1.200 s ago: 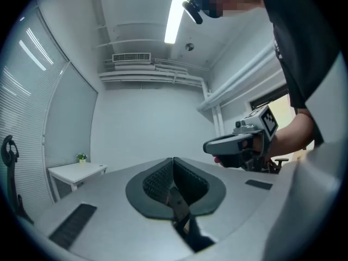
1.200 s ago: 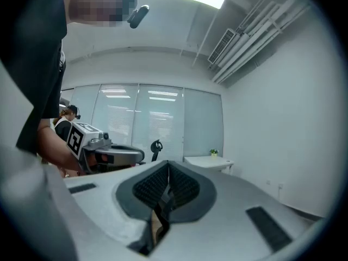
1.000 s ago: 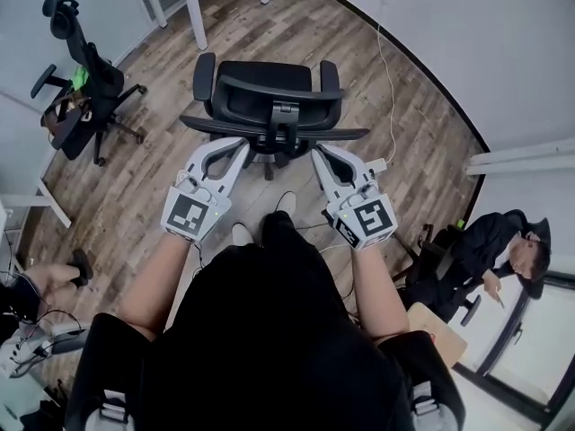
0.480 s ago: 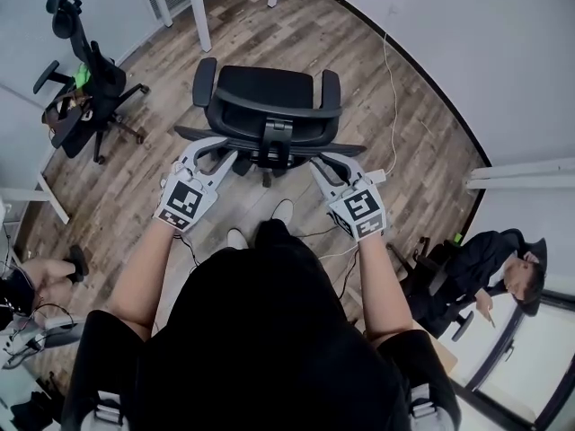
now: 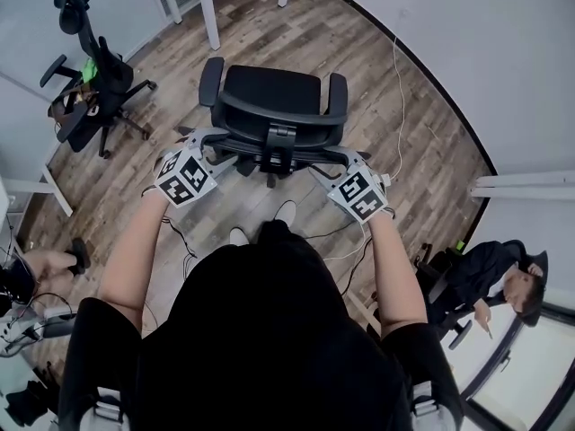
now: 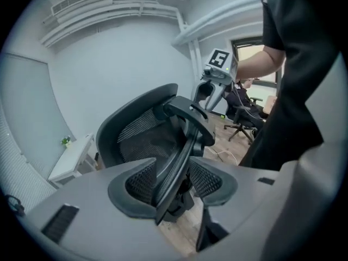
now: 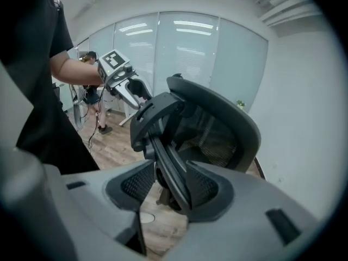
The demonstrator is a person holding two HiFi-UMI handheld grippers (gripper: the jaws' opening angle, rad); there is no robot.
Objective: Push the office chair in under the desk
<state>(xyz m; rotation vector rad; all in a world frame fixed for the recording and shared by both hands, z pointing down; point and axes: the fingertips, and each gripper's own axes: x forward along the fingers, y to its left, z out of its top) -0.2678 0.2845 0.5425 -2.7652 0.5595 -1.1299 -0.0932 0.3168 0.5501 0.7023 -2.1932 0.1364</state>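
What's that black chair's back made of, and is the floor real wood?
The black office chair's backrest looks like woven mesh in a matte plastic frame; the fine weave shows. The brown plank floor shows grain and seams: wood or printed laminate, I can't tell.

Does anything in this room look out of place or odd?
Nothing is broken or spilled. The black office chair stands out on the open floor, clear of the white desk, and a second chair to the left has clutter heaped on its seat.
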